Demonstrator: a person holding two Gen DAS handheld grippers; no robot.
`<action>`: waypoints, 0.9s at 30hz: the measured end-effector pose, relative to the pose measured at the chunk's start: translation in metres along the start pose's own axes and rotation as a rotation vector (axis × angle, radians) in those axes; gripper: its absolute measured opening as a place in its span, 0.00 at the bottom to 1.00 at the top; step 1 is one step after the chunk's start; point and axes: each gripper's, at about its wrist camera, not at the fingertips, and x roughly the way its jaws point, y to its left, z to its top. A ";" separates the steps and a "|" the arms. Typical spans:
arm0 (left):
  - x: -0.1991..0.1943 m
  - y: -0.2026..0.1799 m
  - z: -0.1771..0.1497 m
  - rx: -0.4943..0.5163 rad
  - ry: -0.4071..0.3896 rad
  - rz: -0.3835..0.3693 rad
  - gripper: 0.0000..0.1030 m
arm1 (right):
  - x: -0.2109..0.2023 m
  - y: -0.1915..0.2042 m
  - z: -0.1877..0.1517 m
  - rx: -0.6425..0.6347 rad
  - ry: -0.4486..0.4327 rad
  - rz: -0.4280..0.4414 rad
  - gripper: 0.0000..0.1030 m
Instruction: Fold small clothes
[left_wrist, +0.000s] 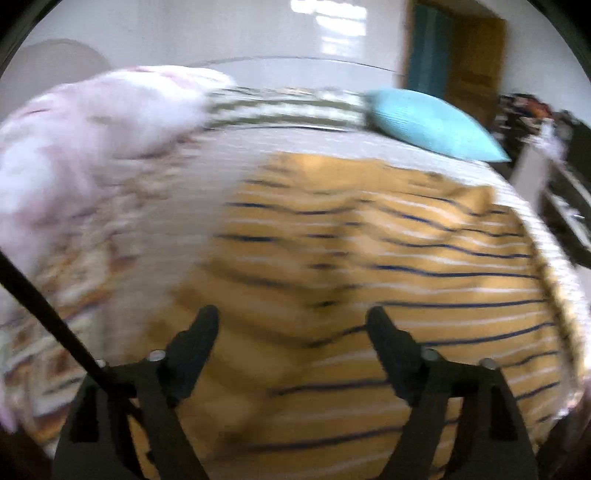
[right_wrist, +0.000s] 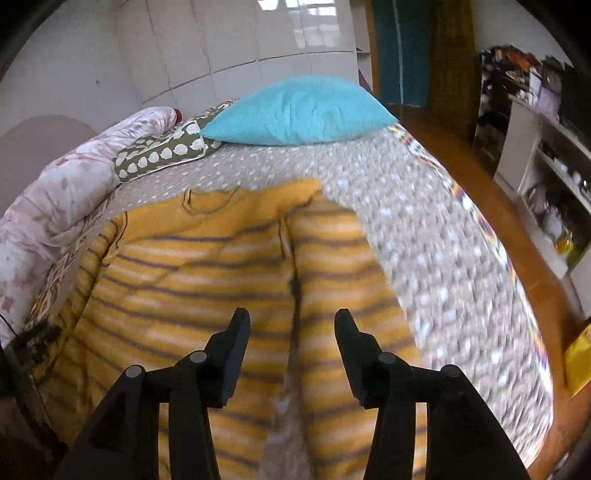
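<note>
Shirt (right_wrist: 207, 280), mustard with dark and white stripes, spread flat on the bed (right_wrist: 436, 236), filling the middle of both views. Seam or folded edge running from 12 to 6 right under the right tongs (right_wrist: 291, 321), so probably one side already turned in, though hard to say for sure. Left tongs (left_wrist: 291, 317) spread wide, nothing between the jaws, hanging clear above the cloth. Right tongs about half open, also empty, also off the fabric. Blue pillow (right_wrist: 299, 110) up at 12, pink blanket (left_wrist: 81, 122) bunched at 10, both apart from the shirt. Left view badly smeared, so edges there hard to judge.

Stuff that could go sideways from here: grabbing too deep and pinching the bedspread along with the shirt, dragging both. Catching only the top layer near that seam, undoing the fold. Uneven pickup between the two sides, leaving a crooked crease. Soft mattress giving under pressure, letting thin fabric slip out of the jaws.
</note>
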 end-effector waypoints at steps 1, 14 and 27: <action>-0.001 0.023 -0.004 -0.033 0.009 0.054 0.87 | -0.004 -0.002 -0.009 0.002 -0.006 -0.011 0.51; 0.034 0.105 -0.012 -0.211 0.155 0.012 0.06 | -0.016 -0.058 -0.069 0.202 0.026 -0.098 0.52; -0.052 0.140 -0.014 -0.274 0.000 0.254 0.50 | -0.045 -0.115 -0.092 0.335 -0.027 -0.187 0.55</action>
